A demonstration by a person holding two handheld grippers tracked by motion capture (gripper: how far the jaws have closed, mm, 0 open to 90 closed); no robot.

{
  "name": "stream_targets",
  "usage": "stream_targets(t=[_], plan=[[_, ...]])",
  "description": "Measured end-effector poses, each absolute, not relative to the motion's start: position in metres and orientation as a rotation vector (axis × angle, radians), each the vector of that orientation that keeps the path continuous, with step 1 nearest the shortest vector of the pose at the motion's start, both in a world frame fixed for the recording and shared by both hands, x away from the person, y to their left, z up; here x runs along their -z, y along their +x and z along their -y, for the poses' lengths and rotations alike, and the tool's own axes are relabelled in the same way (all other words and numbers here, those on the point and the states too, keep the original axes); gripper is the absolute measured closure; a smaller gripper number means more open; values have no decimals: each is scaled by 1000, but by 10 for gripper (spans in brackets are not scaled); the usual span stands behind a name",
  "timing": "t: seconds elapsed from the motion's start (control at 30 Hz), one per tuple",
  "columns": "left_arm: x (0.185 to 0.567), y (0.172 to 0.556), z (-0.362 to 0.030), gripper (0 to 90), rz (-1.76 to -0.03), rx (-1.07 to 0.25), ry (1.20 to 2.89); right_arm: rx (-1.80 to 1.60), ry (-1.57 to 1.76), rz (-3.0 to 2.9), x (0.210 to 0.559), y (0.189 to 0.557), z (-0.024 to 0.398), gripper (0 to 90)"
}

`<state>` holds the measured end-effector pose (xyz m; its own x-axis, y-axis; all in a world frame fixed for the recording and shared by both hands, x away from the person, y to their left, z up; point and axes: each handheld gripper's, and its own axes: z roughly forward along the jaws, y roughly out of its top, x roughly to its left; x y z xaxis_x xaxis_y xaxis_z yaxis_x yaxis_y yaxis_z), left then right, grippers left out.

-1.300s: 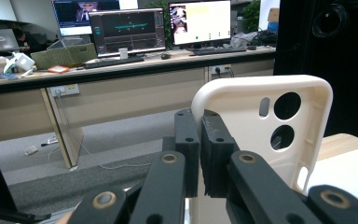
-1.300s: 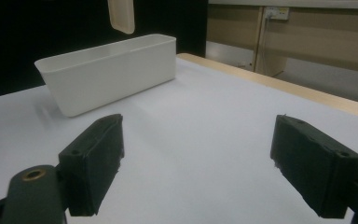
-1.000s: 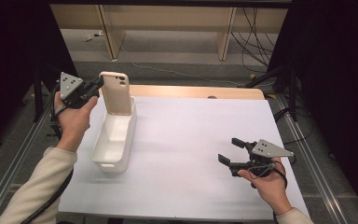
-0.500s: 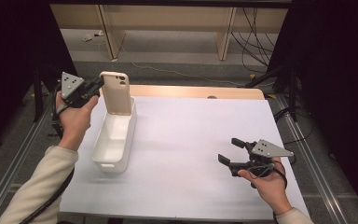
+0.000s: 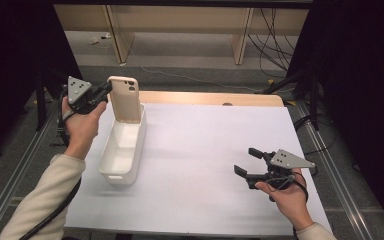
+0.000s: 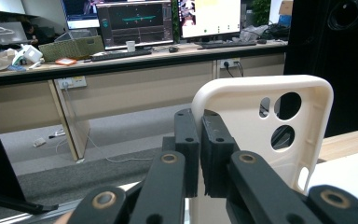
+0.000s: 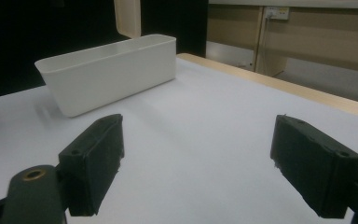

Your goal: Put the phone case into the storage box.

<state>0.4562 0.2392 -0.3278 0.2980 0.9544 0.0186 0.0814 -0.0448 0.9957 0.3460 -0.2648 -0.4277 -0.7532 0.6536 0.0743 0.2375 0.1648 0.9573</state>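
Note:
A cream phone case (image 5: 125, 99) stands upright over the far end of a white oblong bin (image 5: 122, 147). My left gripper (image 5: 105, 92) is shut on the case's left edge. In the left gripper view the black pads (image 6: 186, 149) pinch the rim of the phone case (image 6: 242, 121), whose camera holes face me. My right gripper (image 5: 250, 161) rests low over the table at the right, open, with nothing between its pads (image 7: 95, 158). In the right gripper view the bin (image 7: 109, 70) lies ahead to the left, with the case's lower end (image 7: 128, 16) above it.
A white sheet (image 5: 205, 165) covers the table, with a wooden strip (image 5: 210, 98) along its far edge. Metal rails (image 5: 15, 165) run along both sides. Beyond the table are desks with monitors (image 6: 140, 21) and cables on the floor.

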Motion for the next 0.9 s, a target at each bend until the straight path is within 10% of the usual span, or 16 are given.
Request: stream_targets(t=[0.9], plan=[[331,466,-240,862,-1022,-960,1438,-1647,843,-2077,429,347,264,182]])
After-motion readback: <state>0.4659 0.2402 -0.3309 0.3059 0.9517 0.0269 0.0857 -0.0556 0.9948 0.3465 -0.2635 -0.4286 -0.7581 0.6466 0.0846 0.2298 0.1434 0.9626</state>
